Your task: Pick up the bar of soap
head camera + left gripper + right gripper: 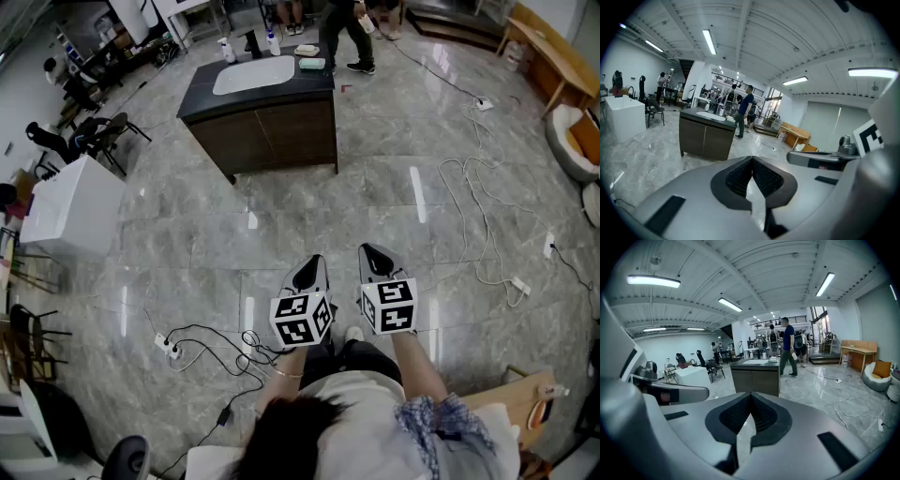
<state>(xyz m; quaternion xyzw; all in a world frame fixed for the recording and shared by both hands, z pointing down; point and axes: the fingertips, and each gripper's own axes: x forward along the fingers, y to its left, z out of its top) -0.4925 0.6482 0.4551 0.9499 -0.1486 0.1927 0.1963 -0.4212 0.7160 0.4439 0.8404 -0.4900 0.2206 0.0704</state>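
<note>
Far ahead stands a dark sink cabinet (267, 127) with a white basin (253, 73). At the counter's right end lie a small pale bar-like item (307, 51) and a green one (312, 64); whether either is the soap is too small to tell. My left gripper (312, 265) and right gripper (375, 253) hang side by side over the floor, well short of the cabinet, both shut and empty. In the left gripper view the cabinet (705, 136) is distant beyond the shut left gripper (751, 159). The right gripper view shows the cabinet (755, 376) beyond the shut right gripper (751, 395).
White cables (478, 202) trail over the marble floor at right, and black cords with a power strip (169, 345) lie at lower left. A white box (70, 208) and chairs (98, 136) stand at left. A person (342, 33) stands behind the counter. Bottles (272, 42) stand by the basin.
</note>
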